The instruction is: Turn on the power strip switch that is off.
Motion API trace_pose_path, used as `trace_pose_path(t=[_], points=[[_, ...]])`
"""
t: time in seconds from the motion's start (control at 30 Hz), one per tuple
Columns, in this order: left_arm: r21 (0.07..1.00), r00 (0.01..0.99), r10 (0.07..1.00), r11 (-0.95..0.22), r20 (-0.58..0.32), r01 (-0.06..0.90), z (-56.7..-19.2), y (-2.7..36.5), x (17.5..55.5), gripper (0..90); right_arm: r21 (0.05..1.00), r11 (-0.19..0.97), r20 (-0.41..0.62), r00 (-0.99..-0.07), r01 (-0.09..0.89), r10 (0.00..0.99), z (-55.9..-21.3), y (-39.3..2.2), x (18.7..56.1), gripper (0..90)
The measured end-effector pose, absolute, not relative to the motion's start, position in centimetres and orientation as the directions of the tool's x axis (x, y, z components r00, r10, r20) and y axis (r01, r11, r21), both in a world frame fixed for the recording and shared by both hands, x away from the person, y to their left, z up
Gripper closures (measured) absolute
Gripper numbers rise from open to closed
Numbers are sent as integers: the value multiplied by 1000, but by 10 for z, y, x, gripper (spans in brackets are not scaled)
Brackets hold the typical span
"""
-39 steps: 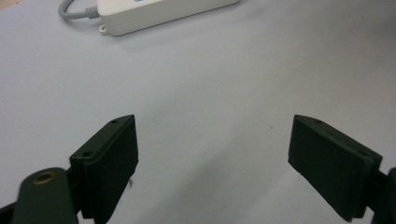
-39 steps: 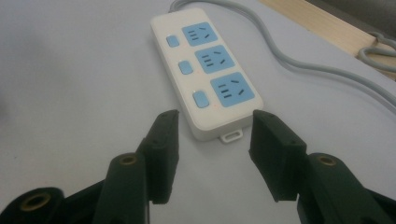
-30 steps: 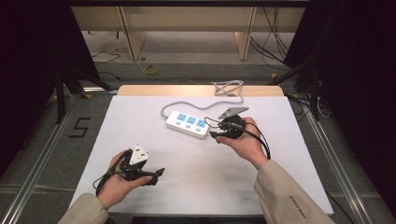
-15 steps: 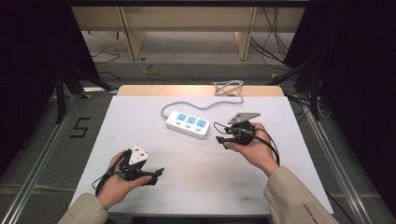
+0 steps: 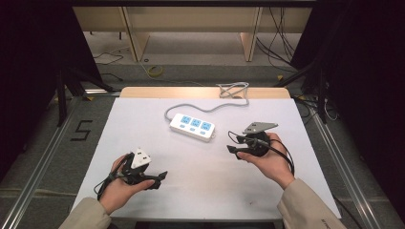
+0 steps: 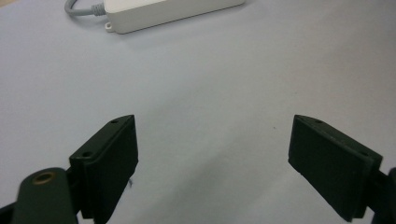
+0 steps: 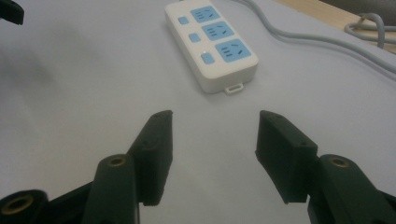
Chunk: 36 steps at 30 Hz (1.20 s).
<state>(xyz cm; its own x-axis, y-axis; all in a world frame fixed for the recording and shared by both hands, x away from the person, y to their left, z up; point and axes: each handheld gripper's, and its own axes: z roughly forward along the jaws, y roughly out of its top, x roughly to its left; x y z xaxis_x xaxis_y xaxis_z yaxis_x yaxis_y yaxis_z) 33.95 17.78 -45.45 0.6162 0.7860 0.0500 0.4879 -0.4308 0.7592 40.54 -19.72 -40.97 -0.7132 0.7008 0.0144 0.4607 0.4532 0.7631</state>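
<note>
Both grippers, left gripper and right gripper, jaws apart and empty, power strip cut off at frame top

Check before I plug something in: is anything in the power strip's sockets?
Empty. All three blue sockets of the power strip are bare in the right gripper view; only its own grey cord leaves it.

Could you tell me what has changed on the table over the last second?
The right gripper drew back from the power strip toward the table's right side, its jaws just opening with nothing between them. The left gripper and the strip stayed put.
</note>
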Motion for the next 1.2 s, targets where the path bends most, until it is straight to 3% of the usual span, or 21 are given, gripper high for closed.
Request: trace_pose_path(t=[1.2], points=[[759,614,788,-429,50,489,-454,179,339,156,799,384,54,-692,462,719,-441,-259,357,399]])
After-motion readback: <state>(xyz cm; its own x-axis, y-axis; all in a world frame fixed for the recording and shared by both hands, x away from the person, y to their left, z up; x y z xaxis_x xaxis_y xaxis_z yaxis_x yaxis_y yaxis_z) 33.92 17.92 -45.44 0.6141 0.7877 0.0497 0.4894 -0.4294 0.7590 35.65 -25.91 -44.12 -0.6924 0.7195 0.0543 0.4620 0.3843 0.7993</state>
